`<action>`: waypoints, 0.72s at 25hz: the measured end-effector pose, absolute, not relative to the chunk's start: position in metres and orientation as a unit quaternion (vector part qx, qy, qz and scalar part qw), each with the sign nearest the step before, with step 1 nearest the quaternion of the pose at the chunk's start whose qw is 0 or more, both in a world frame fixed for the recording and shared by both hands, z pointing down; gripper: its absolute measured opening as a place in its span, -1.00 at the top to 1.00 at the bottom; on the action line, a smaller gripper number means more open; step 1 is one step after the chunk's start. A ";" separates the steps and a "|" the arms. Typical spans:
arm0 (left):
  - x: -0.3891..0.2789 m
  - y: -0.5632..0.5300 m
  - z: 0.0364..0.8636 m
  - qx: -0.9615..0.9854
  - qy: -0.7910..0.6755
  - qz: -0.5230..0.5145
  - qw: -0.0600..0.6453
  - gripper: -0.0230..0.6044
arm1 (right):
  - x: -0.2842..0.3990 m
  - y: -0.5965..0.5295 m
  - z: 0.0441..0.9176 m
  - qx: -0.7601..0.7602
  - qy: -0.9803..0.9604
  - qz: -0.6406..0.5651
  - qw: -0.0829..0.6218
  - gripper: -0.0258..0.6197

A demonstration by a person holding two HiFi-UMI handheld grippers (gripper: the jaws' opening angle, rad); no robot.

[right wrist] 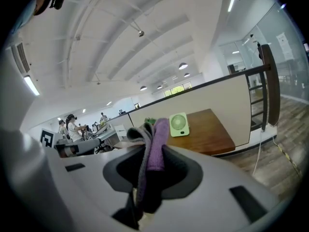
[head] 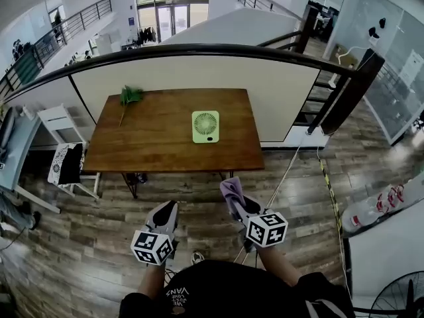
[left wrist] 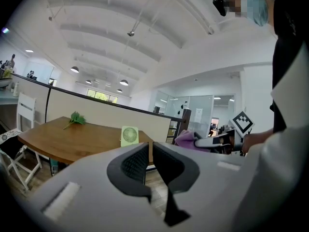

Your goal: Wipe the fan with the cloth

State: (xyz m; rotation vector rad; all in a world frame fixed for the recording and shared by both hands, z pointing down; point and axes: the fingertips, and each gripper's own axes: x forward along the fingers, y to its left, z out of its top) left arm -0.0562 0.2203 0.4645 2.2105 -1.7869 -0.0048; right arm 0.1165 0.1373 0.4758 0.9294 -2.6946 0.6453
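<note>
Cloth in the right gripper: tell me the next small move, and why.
Probably carry the right gripper forward toward the fan. Its fingers are shut on the purple cloth, but it hangs over the floor, short of the table edge, and the fan stands upright on the table, untouched.

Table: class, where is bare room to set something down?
The table is bare along its near edge before the fan, and between fan and leafy sprig at the left. A narrower strip lies right of the fan. Nowhere crowded.
</note>
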 end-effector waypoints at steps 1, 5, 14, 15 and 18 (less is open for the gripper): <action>-0.062 0.217 0.465 0.772 -0.617 -0.001 0.151 0.88 | 0.111 0.136 0.477 0.321 -0.914 0.222 0.109 0.63; -0.079 0.206 0.469 0.786 -0.598 0.006 0.157 0.88 | 0.099 0.128 0.481 0.342 -0.904 0.233 0.104 0.63; -0.086 0.167 0.489 0.796 -0.575 0.000 0.187 0.88 | 0.094 0.096 0.497 0.355 -0.893 0.250 0.122 0.63; -0.086 0.160 0.492 0.797 -0.573 0.000 0.191 0.87 | 0.092 0.088 0.499 0.353 -0.893 0.251 0.123 0.63; -0.089 0.135 0.496 0.793 -0.576 -0.002 0.198 0.87 | 0.085 0.061 0.502 0.342 -0.896 0.250 0.131 0.63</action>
